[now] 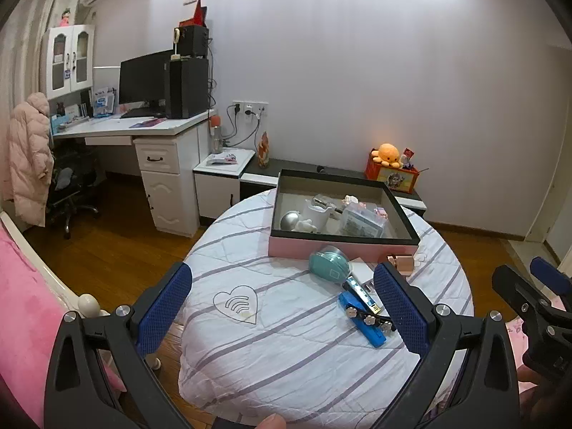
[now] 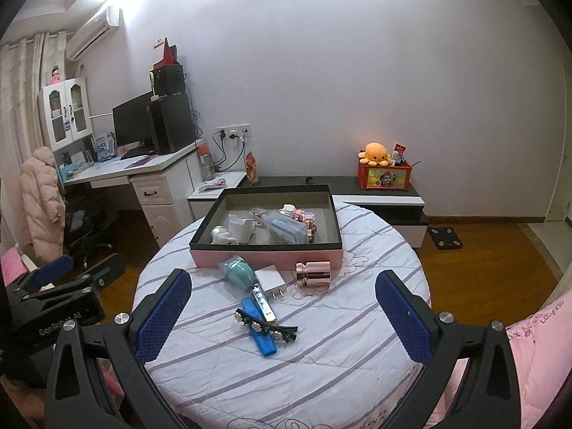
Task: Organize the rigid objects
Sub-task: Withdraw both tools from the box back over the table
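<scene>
A pink box with a black rim [image 2: 266,254] [image 1: 343,246] stands on a round table with a striped cloth [image 2: 321,339] [image 1: 286,339] and holds a white cup [image 2: 240,227], a clear case and small items. In front of it lie a teal pouch [image 2: 237,271] [image 1: 329,266], a white charger [image 2: 270,279], a rose-gold cylinder [image 2: 314,274], a blue bar [image 2: 259,332] [image 1: 361,318], a slim lit stick [image 2: 264,304] and a black flower hair clip [image 2: 266,326] [image 1: 368,318]. My left gripper [image 1: 282,311] and right gripper [image 2: 282,314] are open and empty, above the table's near side.
A white desk with monitor and speakers [image 2: 143,136] and a chair with a pink coat [image 2: 41,207] stand at left. A low cabinet with an orange plush on a red box [image 2: 384,171] is behind the table. Pink bedding [image 2: 536,339] lies at right. Wooden floor surrounds.
</scene>
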